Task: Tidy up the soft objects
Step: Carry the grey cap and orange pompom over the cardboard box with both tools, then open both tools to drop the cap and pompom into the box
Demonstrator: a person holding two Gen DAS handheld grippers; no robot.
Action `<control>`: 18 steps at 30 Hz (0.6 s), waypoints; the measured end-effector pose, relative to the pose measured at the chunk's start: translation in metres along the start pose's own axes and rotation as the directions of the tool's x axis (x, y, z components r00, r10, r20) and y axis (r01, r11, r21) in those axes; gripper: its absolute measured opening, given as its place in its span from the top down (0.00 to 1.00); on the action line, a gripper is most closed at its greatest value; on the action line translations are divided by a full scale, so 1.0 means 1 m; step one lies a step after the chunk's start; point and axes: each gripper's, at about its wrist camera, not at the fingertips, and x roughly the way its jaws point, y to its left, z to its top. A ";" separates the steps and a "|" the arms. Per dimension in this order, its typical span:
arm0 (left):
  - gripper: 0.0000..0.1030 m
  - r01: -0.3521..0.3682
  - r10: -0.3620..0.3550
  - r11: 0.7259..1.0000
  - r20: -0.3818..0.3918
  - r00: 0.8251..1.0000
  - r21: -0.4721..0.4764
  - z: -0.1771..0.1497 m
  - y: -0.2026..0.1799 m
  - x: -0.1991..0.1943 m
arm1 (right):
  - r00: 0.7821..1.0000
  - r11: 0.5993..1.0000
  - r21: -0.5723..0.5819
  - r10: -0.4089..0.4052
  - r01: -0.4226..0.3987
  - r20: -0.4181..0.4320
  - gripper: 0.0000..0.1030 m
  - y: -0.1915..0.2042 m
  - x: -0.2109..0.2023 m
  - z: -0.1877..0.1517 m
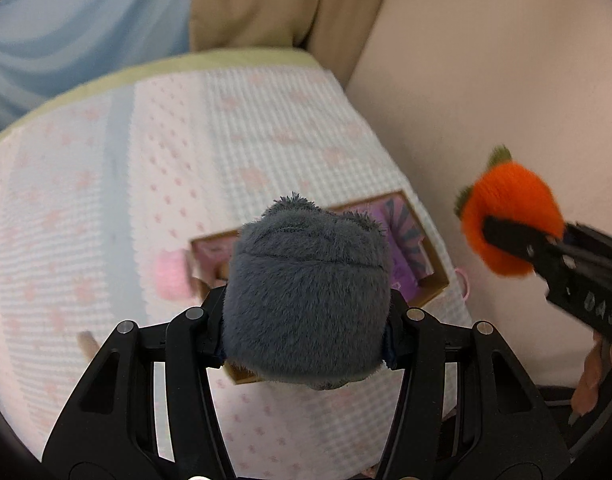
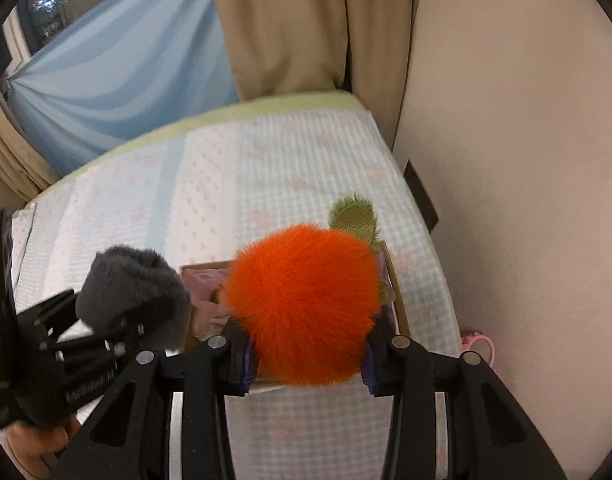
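Jaws of the left gripper (image 1: 306, 344) clamp a grey plush toy (image 1: 306, 296); the right gripper (image 2: 306, 364) clamps an orange plush carrot (image 2: 302, 304). Both hang above the open cardboard box (image 1: 425, 280) on the bed (image 1: 106, 200), left seemingly nearer its middle.

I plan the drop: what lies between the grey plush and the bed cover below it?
In the left wrist view, an open cardboard box lies under the grey plush, on the bed cover.

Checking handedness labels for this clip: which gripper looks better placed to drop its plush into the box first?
Left, probably. The left gripper holds the grey plush directly over the box; the right gripper's orange plush hangs off to the side.
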 end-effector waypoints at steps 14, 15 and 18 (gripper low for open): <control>0.51 -0.089 0.087 0.996 -0.252 0.964 0.006 -0.034 0.009 0.152 | 0.953 0.989 0.033 0.145 -0.141 -0.267 0.64 -0.011 0.171 0.001; 0.51 -0.093 0.092 0.996 -0.261 0.961 0.010 -0.036 0.010 0.158 | 0.947 0.988 0.045 0.157 -0.150 -0.279 0.64 -0.012 0.176 0.000; 0.38 -0.110 0.120 0.993 -0.270 0.955 0.054 -0.038 0.009 0.167 | 0.943 0.985 0.066 0.174 -0.161 -0.285 0.59 -0.012 0.185 0.002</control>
